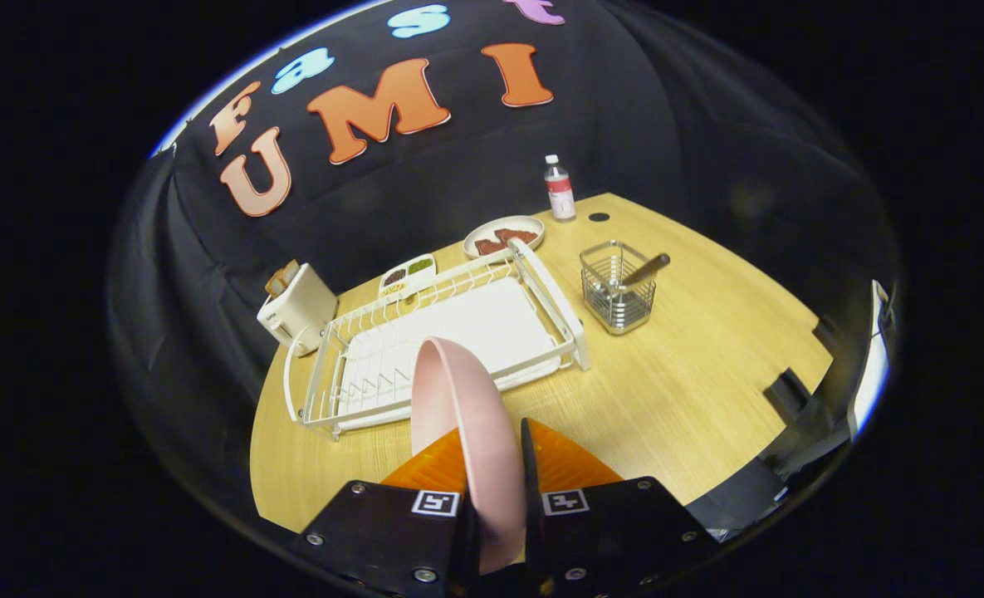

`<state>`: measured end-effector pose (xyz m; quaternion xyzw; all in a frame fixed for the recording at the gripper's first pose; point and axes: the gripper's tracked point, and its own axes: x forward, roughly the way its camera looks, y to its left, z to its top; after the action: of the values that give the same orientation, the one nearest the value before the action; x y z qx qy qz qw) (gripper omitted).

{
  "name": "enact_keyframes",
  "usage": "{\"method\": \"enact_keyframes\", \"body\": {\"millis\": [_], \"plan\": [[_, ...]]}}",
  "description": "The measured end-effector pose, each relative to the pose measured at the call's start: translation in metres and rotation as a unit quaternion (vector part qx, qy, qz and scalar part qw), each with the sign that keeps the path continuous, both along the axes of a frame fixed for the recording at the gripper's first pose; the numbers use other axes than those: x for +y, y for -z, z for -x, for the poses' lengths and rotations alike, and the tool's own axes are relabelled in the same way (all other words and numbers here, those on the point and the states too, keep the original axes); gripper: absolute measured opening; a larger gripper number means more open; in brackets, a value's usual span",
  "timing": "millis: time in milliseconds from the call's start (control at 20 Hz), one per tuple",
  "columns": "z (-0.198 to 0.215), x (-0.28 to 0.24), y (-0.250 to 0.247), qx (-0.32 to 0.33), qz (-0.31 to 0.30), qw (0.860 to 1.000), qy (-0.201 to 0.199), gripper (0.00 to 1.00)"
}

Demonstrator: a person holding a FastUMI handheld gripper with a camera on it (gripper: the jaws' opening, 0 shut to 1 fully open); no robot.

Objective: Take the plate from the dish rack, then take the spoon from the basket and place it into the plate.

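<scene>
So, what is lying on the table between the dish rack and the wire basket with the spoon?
Nothing: in the gripper view, only bare table separates the dish rack from the basket holding the spoon. The gripper is shut on the pink plate.

A bottle [559, 188] stands at the far edge of the table [691, 365]. Near it sits a bowl [504, 236] of brown food. Farther from the bottle are a small tray [407, 276] and a toaster [297, 309].

Plate [467, 415] clamped in tool [496, 465]; dish rack [450, 340] beyond; basket [618, 291] right of rack, spoon [645, 269] inside.
</scene>
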<state>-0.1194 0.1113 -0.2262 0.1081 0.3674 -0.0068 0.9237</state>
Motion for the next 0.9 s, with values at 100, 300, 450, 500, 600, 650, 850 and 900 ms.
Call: {"method": "enact_keyframes", "body": {"millis": [100,300,450,500,600,650,850,900], "plan": [[0.010,0.004,0.017,0.008,-0.020,1.000,0.001,0.22],[0.015,0.011,0.050,0.017,-0.059,0.998,0.002,0.22],[0.010,0.018,0.065,0.021,-0.101,0.995,0.008,0.22],[0.009,0.018,0.070,0.021,-0.111,0.994,0.010,0.22],[0.008,0.011,0.083,0.031,-0.114,0.993,0.023,0.23],[0.009,0.004,0.094,0.042,-0.100,0.994,0.029,0.24],[0.008,-0.006,0.110,0.059,-0.067,0.996,0.028,0.37],[0.008,-0.010,0.114,0.063,-0.046,0.997,0.022,0.43]]}}
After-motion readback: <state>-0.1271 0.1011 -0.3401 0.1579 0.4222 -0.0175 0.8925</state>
